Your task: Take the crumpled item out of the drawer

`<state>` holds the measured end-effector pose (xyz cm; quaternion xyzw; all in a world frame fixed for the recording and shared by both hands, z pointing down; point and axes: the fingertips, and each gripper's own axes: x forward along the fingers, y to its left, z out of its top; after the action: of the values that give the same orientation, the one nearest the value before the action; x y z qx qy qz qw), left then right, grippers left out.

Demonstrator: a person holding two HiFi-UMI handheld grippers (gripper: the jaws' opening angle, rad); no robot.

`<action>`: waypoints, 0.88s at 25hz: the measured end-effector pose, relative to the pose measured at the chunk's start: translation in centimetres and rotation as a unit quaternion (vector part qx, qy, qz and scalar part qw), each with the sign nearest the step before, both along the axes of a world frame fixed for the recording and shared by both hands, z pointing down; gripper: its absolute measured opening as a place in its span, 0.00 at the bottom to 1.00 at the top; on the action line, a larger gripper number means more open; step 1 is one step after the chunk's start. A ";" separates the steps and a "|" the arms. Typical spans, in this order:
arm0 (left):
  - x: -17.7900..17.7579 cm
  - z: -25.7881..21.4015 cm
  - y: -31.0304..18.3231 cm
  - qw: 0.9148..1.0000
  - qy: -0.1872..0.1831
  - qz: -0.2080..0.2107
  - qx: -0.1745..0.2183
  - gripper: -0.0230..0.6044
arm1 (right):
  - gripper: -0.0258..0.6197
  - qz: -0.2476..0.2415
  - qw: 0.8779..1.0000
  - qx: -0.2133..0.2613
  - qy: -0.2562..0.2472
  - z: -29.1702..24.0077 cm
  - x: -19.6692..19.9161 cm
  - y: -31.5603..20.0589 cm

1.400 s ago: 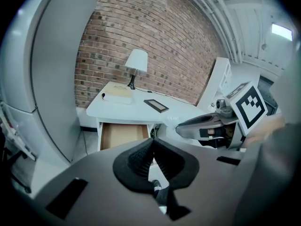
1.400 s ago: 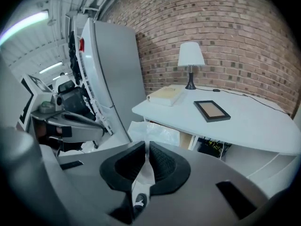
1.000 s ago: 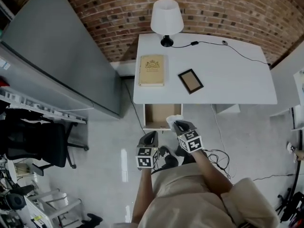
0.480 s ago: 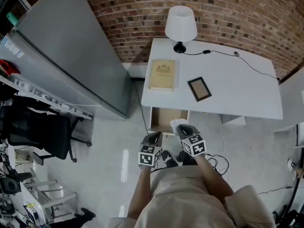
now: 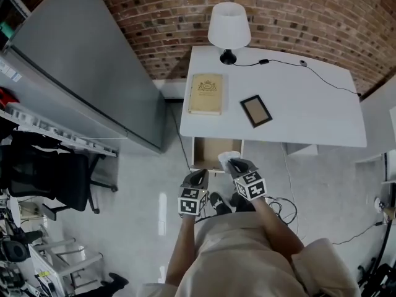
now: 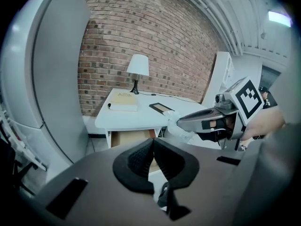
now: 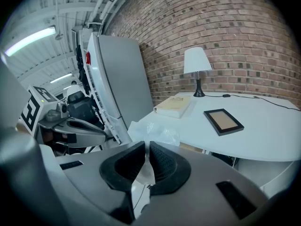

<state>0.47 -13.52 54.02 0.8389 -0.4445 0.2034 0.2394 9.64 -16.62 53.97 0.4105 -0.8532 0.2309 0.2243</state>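
Observation:
My right gripper (image 5: 233, 164) is shut on a crumpled clear plastic item (image 7: 153, 133), which sticks out past its jaws in the right gripper view. In the head view the crumpled plastic item (image 5: 226, 158) hangs over the front right corner of the open drawer (image 5: 207, 154) below the white desk (image 5: 309, 116). The left gripper (image 5: 197, 177) hovers in front of the drawer with its jaws pressed together and nothing between them. From the left gripper view, the right gripper (image 6: 181, 123) holds the item (image 6: 174, 125) before the desk.
On the desk stand a white lamp (image 5: 228, 28), a tan book (image 5: 205, 93) and a dark picture frame (image 5: 255, 110), with a cable (image 5: 322, 79) across the top. A large grey panel (image 5: 80, 67) leans at the left. Black office chair (image 5: 43, 181) at far left.
The head view has shifted slightly. Both grippers stay in front of the drawer, the right one still holding the plastic item.

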 end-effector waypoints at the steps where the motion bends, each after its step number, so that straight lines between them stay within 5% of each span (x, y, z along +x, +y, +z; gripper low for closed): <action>1: -0.1 0.2 0.0 1.000 0.001 0.000 -0.002 0.06 | 0.12 -0.001 1.000 0.000 0.002 0.1 -0.1 0.0; 22: -1.4 0.1 -0.6 1.000 -0.002 -0.006 -0.004 0.06 | 0.12 -0.016 1.000 0.004 0.019 0.0 -1.4 -0.6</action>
<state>-0.90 -14.13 54.11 0.8350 -0.4490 0.2052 0.2432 8.24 -17.18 53.93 0.4017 -0.8562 0.2165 0.2424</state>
